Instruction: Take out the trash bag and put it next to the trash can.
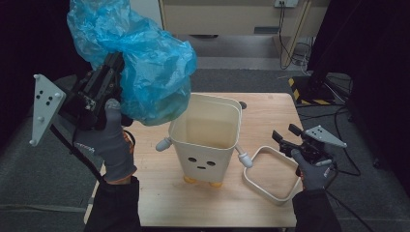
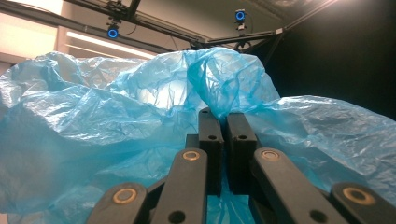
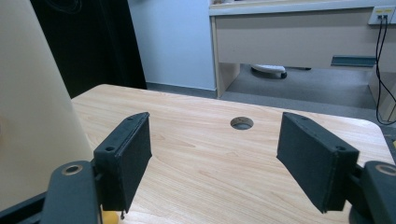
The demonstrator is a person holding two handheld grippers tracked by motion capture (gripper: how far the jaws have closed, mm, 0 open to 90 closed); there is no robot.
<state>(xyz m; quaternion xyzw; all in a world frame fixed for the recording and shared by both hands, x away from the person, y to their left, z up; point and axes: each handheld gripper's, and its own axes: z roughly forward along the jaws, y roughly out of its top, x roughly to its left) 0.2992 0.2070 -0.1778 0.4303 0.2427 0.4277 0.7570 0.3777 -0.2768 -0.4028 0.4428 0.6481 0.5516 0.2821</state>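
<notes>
A crumpled blue plastic bag hangs in the air left of and above a cream bin that has a face, little arms and orange feet. My left gripper is raised at the left and shut on the bag; the left gripper view shows its jaws pressed together on a fold of the blue bag at the left gripper. The bin stands upright in the middle of the wooden table. My right gripper hovers at the right, open, with nothing between its pads.
A cream square ring-shaped bin rim lies flat on the table right of the bin, under my right hand. The table has a round cable hole at its far side. A desk and cables stand beyond the table.
</notes>
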